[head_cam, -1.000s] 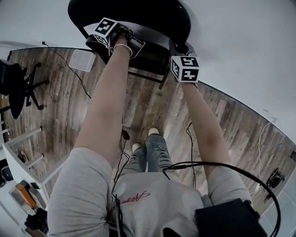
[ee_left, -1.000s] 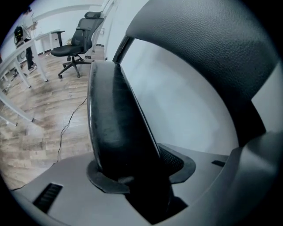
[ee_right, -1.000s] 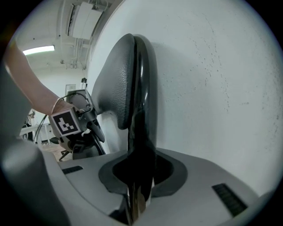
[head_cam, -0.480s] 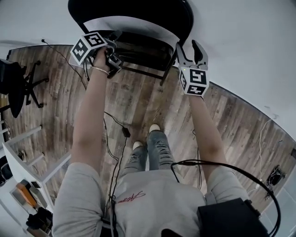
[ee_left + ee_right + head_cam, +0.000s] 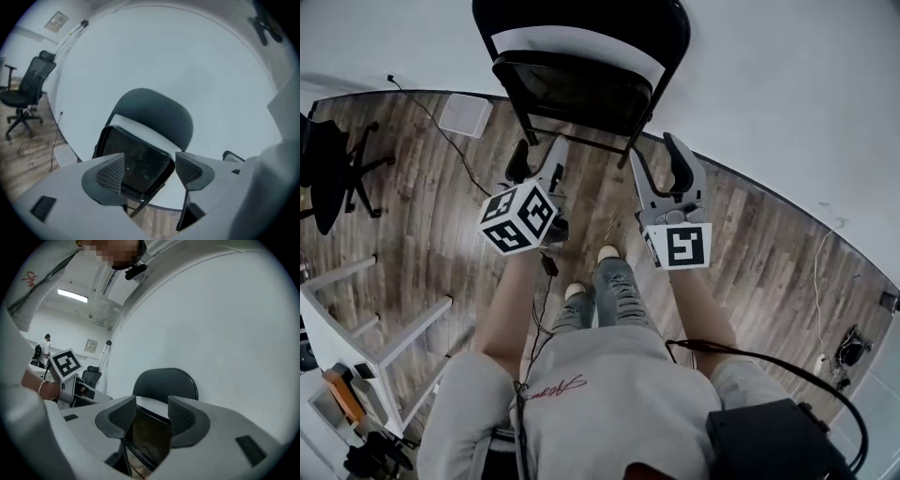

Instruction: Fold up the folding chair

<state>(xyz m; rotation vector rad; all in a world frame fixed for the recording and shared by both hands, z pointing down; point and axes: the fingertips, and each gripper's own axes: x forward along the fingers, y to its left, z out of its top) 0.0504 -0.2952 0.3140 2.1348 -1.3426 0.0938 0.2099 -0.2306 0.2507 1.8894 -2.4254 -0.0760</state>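
Checker: Chair first. Where's your folding chair (image 5: pixel 581 75) relative to your grippers?

Annotator: It's ahead of both and well apart from them. It stands on the wood floor (image 5: pixel 441 216) right at the white wall (image 5: pixel 787 94). The seat is tipped up close to the backrest, with a white strip showing between the two. Nothing of yours touches it.

Checker: Left one?

Annotator: Your left hand-held gripper (image 5: pixel 540 155) hangs over the floor short of the chair's legs, aimed at the chair. Its jaws are wide and have just been opening, with nothing between the pads. In the left gripper view the chair only shows far off through the gap. The marker cube is rolled, one corner toward your head.

Checker: Right?

Annotator: Your right hand-held gripper (image 5: pixel 658 157) is beside the left, about level with it and clear of the chair. Its jaws are also wide, have just been opening, and are empty. The right gripper view shows the seat through the gap, at a distance.

Checker: Arms?

Annotator: Both your forearms reach forward from your torso, roughly parallel, with your shoes (image 5: pixel 607 254) on the floor between them. An office chair (image 5: pixel 337 173) stands far off at the left edge.
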